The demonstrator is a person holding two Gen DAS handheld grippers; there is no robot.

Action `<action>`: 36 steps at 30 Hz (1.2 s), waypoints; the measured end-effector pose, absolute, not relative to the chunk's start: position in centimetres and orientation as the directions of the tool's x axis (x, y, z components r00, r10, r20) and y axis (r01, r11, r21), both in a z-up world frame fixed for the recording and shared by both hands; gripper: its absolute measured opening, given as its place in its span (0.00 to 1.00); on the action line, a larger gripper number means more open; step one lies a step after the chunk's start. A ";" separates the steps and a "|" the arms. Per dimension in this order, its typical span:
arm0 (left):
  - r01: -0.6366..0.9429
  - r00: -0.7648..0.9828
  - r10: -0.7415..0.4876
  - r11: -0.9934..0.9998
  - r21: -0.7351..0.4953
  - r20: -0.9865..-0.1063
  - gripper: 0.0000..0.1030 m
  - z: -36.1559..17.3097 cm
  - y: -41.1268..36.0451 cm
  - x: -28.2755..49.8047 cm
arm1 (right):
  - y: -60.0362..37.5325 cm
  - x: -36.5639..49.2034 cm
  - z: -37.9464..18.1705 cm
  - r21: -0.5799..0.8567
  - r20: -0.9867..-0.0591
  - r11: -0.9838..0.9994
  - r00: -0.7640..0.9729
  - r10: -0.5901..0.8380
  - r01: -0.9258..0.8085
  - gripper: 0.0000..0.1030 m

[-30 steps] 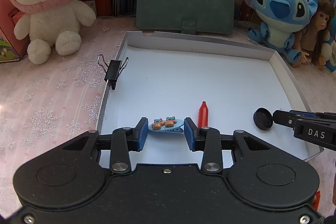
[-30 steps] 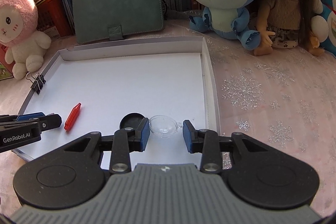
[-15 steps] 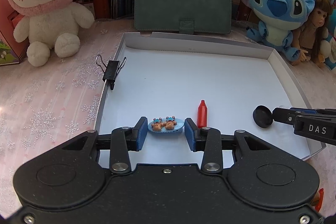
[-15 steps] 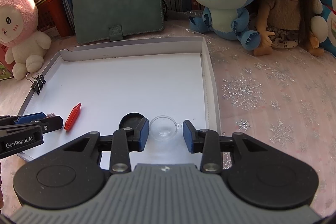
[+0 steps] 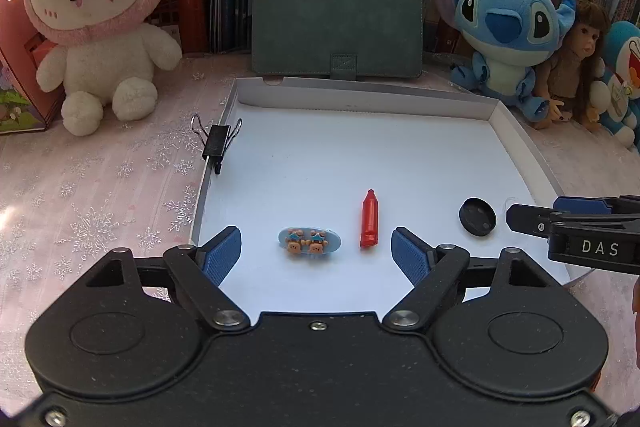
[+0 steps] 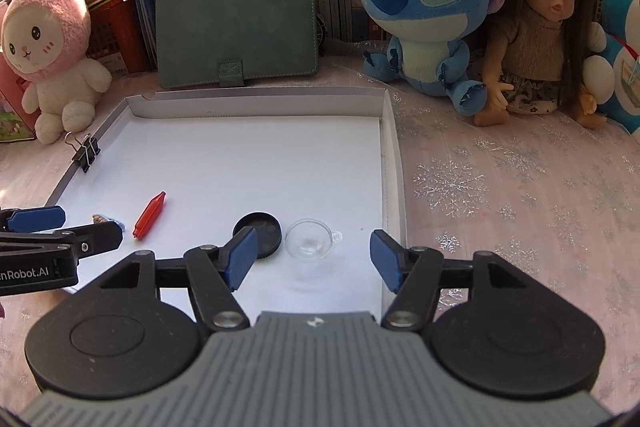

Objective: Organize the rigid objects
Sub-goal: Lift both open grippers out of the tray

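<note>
Both claws hang wide open over the white tray (image 5: pixel 520 139) on the bench, holding nothing. In front of the left claw (image 5: pixel 316 253) lies a little blue hair clip (image 5: pixel 309 239) with two bears, and beside it a red crayon toy (image 5: pixel 369 219). The clip looks light, hard and bumpy; I would pinch its flat long sides. The right claw (image 6: pixel 313 257) faces a clear half-ball (image 6: pixel 309 244) beside a black lid (image 6: pixel 258 229). It looks thin and slippery, so squeeze its rim softly.

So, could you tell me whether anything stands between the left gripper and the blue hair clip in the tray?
Nothing visible does. The left gripper is open, and the blue hair clip lies on bare tray floor between its fingers; the red crayon lies just right of it.
</note>
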State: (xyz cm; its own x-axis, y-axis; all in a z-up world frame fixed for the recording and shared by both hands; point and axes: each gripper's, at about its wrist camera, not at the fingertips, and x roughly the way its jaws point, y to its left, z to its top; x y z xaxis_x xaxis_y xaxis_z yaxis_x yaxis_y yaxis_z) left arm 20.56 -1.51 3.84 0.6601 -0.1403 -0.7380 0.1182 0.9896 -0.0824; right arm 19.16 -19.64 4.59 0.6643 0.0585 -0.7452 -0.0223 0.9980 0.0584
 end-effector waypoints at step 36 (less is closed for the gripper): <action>0.233 0.757 -0.245 0.967 -0.099 -0.606 0.93 5.2 0.3 7.4 | -17.7 6.8 6.3 -0.022 -0.559 0.982 0.816 0.145 -0.190 1.00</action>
State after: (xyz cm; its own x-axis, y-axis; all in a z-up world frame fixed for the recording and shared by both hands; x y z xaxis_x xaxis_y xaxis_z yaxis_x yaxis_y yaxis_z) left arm 7.38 0.29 5.25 0.7568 -0.2447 -0.6061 0.2332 0.9673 -0.0994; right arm 6.82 -17.73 6.32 0.8161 0.1455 -0.5593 -0.1899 0.9816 -0.0218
